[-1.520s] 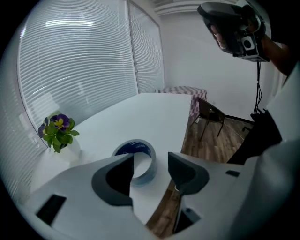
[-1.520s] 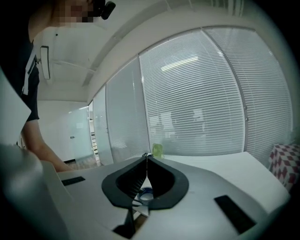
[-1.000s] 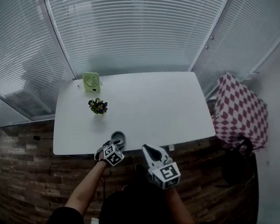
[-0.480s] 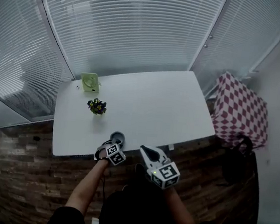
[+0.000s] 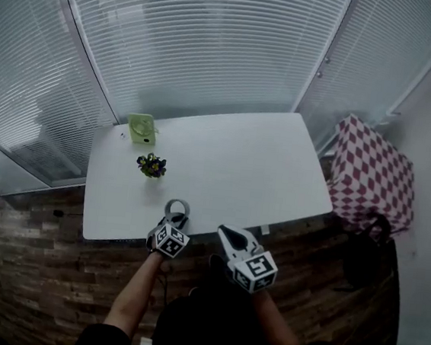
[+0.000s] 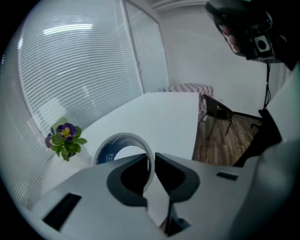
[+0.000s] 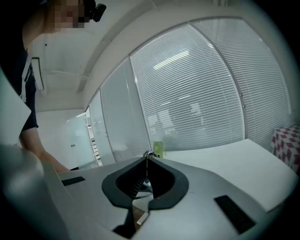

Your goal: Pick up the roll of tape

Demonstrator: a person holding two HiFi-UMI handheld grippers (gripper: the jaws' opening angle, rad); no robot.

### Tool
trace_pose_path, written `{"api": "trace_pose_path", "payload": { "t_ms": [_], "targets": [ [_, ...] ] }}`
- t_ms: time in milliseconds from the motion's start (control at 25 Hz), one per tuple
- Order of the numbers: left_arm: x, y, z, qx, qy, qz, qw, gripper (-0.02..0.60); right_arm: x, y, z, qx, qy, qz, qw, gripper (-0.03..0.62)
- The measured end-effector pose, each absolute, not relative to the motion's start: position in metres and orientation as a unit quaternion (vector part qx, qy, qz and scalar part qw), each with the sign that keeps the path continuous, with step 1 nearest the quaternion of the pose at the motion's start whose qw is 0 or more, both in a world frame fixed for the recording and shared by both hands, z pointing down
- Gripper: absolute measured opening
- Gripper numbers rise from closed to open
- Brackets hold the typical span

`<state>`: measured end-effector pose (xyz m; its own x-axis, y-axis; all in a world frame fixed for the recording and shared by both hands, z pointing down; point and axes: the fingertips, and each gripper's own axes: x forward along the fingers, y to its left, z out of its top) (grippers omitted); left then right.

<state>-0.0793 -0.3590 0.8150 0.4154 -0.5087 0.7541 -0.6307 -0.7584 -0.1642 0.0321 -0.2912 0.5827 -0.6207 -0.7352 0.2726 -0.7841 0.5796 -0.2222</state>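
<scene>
The roll of tape (image 5: 177, 207) is a pale ring with a dark blue inner core, held up on edge over the near edge of the white table (image 5: 232, 162). My left gripper (image 5: 174, 219) is shut on it. In the left gripper view the ring's wall (image 6: 123, 138) is pinched between the two dark jaws of the left gripper (image 6: 151, 160), one jaw inside the ring and one outside. My right gripper (image 5: 227, 230) hangs just off the table's near edge, right of the tape. In its own view the right gripper (image 7: 146, 158) has its jaws together, with nothing between them.
A small potted plant (image 5: 152, 165) with purple flowers (image 6: 65, 138) stands left of the tape. A green object (image 5: 140, 127) sits at the table's far left corner. A red-checked seat (image 5: 372, 177) stands to the right. Window blinds wall the far side.
The left gripper's jaws have closed on the tape's wall and it has risen. The roll, flat on the table before, now stands up on edge off the surface. The right gripper has stayed put.
</scene>
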Motion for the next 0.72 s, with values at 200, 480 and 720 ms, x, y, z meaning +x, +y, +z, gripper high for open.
{"api": "trace_pose_path", "payload": {
  "t_ms": [200, 480, 720],
  "targets": [
    [-0.093, -0.362, 0.756, 0.854, -0.42, 0.3, 0.068, 0.049, 0.031, -0.293, 0.578, 0.431, -0.888, 0.133, 0.085, 0.009],
    [-0.11, -0.337, 0.686, 0.852, -0.485, 0.175, 0.084, 0.049, 0.03, -0.292, 0.578, 0.425, -0.892, 0.125, 0.091, 0.009],
    [-0.131, -0.316, 0.636, 0.843, -0.519, 0.102, 0.097, 0.049, 0.025, -0.29, 0.579, 0.42, -0.895, 0.127, 0.084, 0.009]
  ]
}}
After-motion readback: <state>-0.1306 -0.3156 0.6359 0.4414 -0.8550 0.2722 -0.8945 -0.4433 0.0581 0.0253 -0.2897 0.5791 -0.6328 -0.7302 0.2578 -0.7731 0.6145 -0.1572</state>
